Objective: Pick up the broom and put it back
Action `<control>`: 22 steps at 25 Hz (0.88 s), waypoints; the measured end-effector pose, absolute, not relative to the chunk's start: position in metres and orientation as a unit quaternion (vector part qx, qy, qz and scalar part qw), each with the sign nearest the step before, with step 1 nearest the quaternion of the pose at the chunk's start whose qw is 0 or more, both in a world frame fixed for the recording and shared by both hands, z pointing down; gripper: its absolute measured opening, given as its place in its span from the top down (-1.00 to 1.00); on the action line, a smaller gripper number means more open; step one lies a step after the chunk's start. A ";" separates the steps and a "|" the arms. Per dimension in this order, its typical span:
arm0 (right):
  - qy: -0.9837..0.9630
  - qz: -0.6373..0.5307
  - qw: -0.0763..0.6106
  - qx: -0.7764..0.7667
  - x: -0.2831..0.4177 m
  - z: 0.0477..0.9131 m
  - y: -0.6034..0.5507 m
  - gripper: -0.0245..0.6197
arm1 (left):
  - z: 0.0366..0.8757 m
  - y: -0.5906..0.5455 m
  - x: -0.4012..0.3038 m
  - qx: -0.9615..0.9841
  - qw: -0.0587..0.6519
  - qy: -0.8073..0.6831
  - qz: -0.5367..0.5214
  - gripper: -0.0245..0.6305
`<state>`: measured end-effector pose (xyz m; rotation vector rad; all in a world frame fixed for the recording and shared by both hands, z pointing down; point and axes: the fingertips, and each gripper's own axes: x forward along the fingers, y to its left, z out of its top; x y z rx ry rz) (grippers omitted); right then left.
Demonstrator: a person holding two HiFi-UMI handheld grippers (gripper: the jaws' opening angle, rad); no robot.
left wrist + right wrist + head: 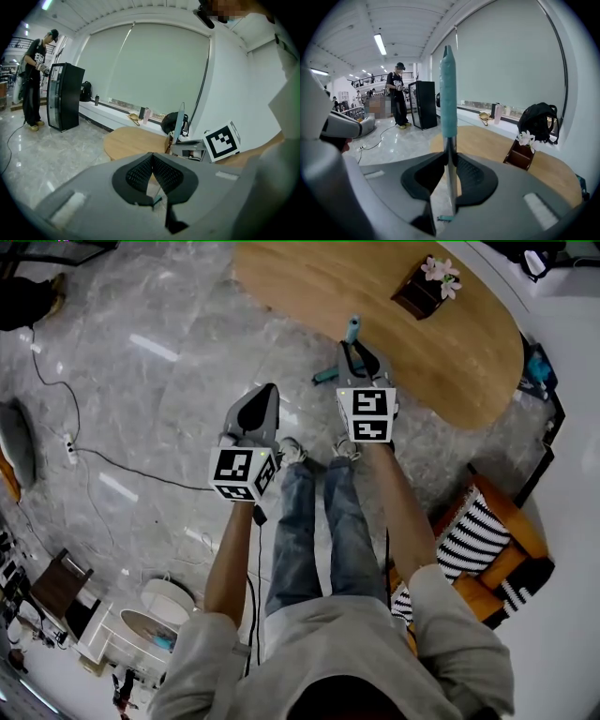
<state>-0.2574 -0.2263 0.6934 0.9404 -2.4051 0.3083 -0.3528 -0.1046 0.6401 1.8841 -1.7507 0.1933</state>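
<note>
Currently, the right gripper (449,157) is clamped on the broom (448,93), a slim silver metal pole with a teal grip sleeve. The pole stands upright between the two black ribbed pads (473,176), which press on it from both sides. The teal sleeve rises well above the fingertips. Beyond the fingertips lies the oval light-wood table (497,143). The left gripper (151,157) has its fingertips touching and nothing between them; it is beside the right gripper.
</note>
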 end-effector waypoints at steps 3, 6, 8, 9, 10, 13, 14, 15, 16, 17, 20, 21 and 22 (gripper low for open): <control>-0.902 0.112 0.250 0.333 -0.268 0.682 -0.221 0.68 | 0.639 -0.107 -0.354 0.701 0.277 -0.654 0.071 0.93; -0.920 0.101 0.237 0.295 -0.289 0.672 -0.211 0.68 | 0.638 -0.109 -0.355 0.699 0.276 -0.656 0.070 0.93; -0.926 0.100 0.235 0.278 -0.299 0.672 -0.205 0.68 | 0.637 -0.111 -0.353 0.699 0.276 -0.656 0.070 0.93; -0.928 0.101 0.233 0.273 -0.303 0.672 -0.202 0.68 | 0.637 -0.111 -0.353 0.700 0.276 -0.655 0.070 0.93; -0.930 0.101 0.232 0.267 -0.306 0.672 -0.199 0.68 | 0.637 -0.111 -0.353 0.700 0.276 -0.655 0.070 0.93; -0.937 0.096 0.227 0.248 -0.316 0.675 -0.188 0.68 | 0.637 -0.108 -0.356 0.697 0.277 -0.658 0.070 0.93; -0.940 0.092 0.225 0.237 -0.319 0.677 -0.183 0.68 | 0.638 -0.107 -0.357 0.696 0.278 -0.658 0.070 0.93; -0.944 0.090 0.223 0.228 -0.320 0.679 -0.178 0.67 | 0.639 -0.105 -0.357 0.695 0.279 -0.659 0.070 0.93; -0.946 0.092 0.218 0.222 -0.319 0.679 -0.175 0.67 | 0.640 -0.104 -0.358 0.694 0.280 -0.659 0.070 0.93; -0.948 0.100 0.212 0.218 -0.317 0.680 -0.172 0.67 | 0.641 -0.103 -0.359 0.694 0.282 -0.659 0.069 0.93; -0.951 0.119 0.199 0.204 -0.312 0.679 -0.165 0.65 | 0.644 -0.100 -0.362 0.690 0.284 -0.663 0.067 0.93; -0.952 0.116 0.198 0.200 -0.313 0.678 -0.164 0.65 | 0.644 -0.100 -0.363 0.688 0.284 -0.664 0.067 0.93; -0.953 0.111 0.199 0.201 -0.314 0.677 -0.165 0.65 | 0.644 -0.100 -0.363 0.688 0.284 -0.665 0.066 0.93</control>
